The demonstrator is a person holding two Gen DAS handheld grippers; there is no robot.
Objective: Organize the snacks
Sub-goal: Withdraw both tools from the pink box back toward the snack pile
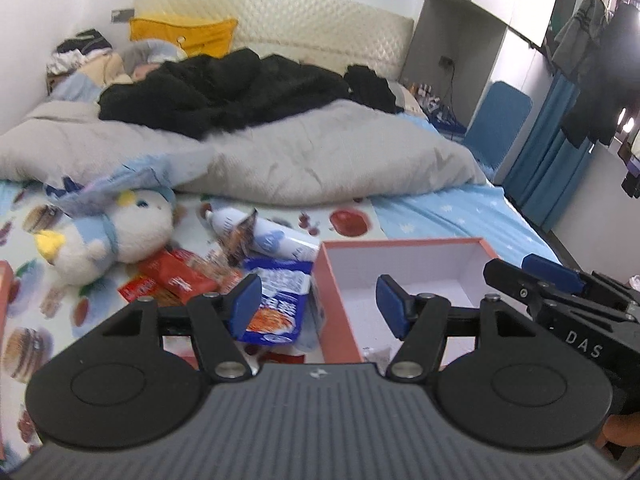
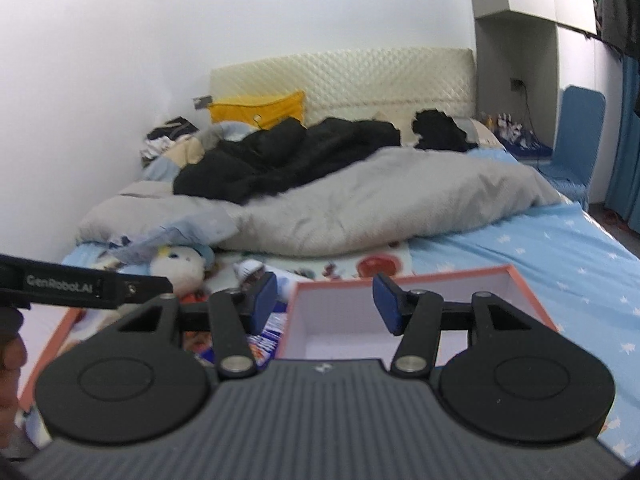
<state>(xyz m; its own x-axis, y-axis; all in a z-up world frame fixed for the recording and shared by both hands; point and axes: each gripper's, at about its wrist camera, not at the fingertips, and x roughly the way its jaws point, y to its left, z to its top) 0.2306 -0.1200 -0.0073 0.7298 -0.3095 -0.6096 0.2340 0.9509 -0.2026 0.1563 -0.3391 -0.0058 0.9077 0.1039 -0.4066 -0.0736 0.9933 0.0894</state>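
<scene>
An open box (image 1: pixel 340 308) with salmon-pink walls and a white inside lies on the bed; it also shows in the right wrist view (image 2: pixel 524 292). Snacks lie left of it: a blue and white packet (image 1: pixel 280 300), red packets (image 1: pixel 176 276), a white tube-shaped pack (image 1: pixel 276 236) and a dark torn wrapper (image 1: pixel 240 236). My left gripper (image 1: pixel 318 306) is open and empty, above the box's left wall. My right gripper (image 2: pixel 324 302) is open and empty over the box; it also shows in the left wrist view (image 1: pixel 536 272).
A white plush toy (image 1: pixel 120 232) lies left of the snacks. A second salmon-edged flat piece (image 2: pixel 52 344) lies at the left. A grey duvet (image 1: pixel 280 156) and black clothing (image 1: pixel 224 88) cover the far bed. A blue chair (image 1: pixel 500 124) stands at the right.
</scene>
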